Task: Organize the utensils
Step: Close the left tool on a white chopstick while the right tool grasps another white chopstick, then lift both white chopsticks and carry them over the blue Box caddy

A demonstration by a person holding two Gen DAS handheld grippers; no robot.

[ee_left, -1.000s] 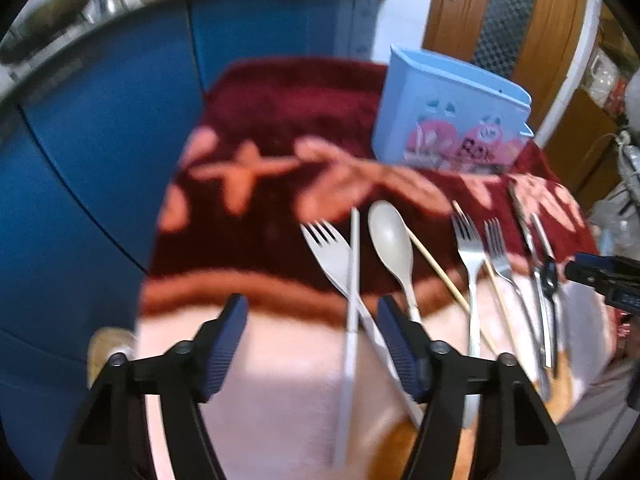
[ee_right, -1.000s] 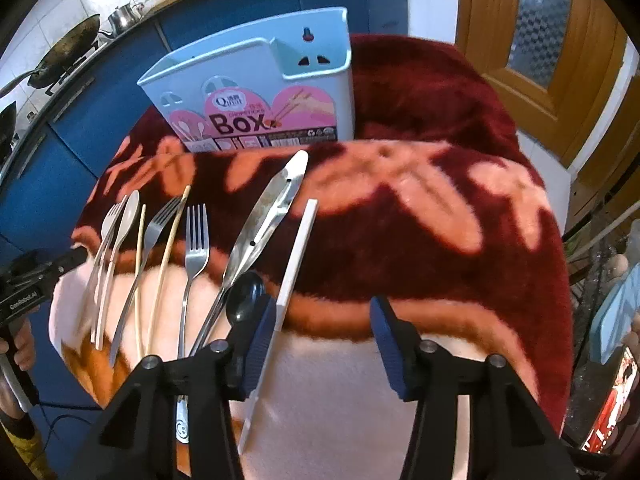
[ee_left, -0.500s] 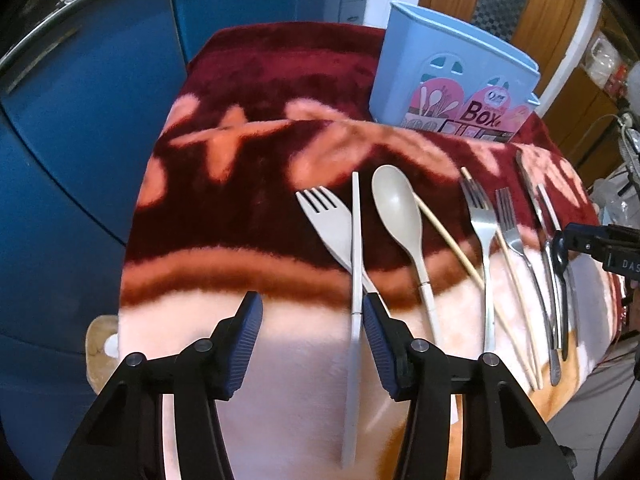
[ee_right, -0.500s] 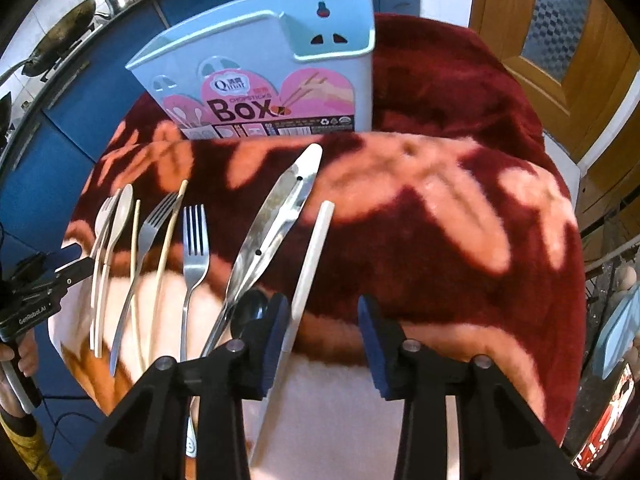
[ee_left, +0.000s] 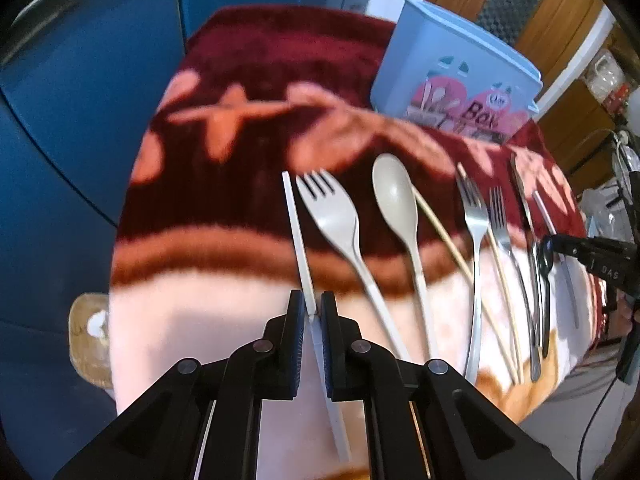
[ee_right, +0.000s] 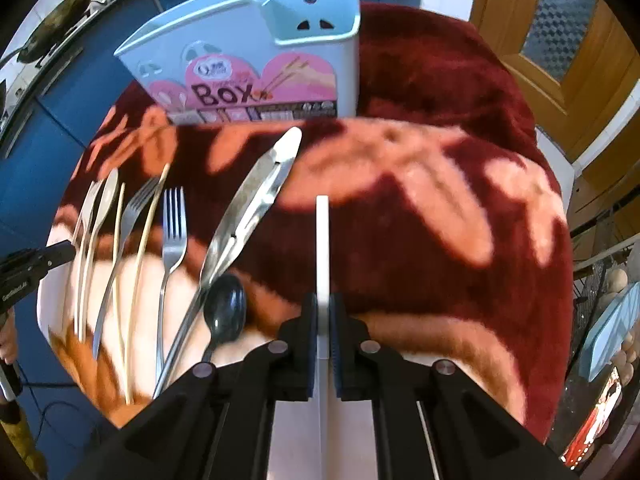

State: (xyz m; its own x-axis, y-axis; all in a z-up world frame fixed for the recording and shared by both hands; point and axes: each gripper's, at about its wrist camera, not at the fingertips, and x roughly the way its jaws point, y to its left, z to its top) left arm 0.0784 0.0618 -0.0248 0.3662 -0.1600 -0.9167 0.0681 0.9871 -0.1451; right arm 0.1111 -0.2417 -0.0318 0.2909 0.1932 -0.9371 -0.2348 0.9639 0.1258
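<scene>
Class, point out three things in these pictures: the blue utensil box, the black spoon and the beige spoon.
blue utensil box (ee_right: 344,60): right wrist view, on its front wall.
black spoon (ee_right: 225,307): right wrist view, on its bowl.
beige spoon (ee_left: 394,196): left wrist view, on its bowl.

Two white chopsticks, one (ee_left: 298,236) at the left end and one (ee_right: 322,248) at the right, frame the row: beige fork (ee_left: 336,216), beige spoon (ee_left: 396,200), steel forks (ee_right: 174,232), tongs (ee_right: 248,208), black spoon (ee_right: 224,308). The blue box (ee_right: 256,60) stands upright behind.
</scene>
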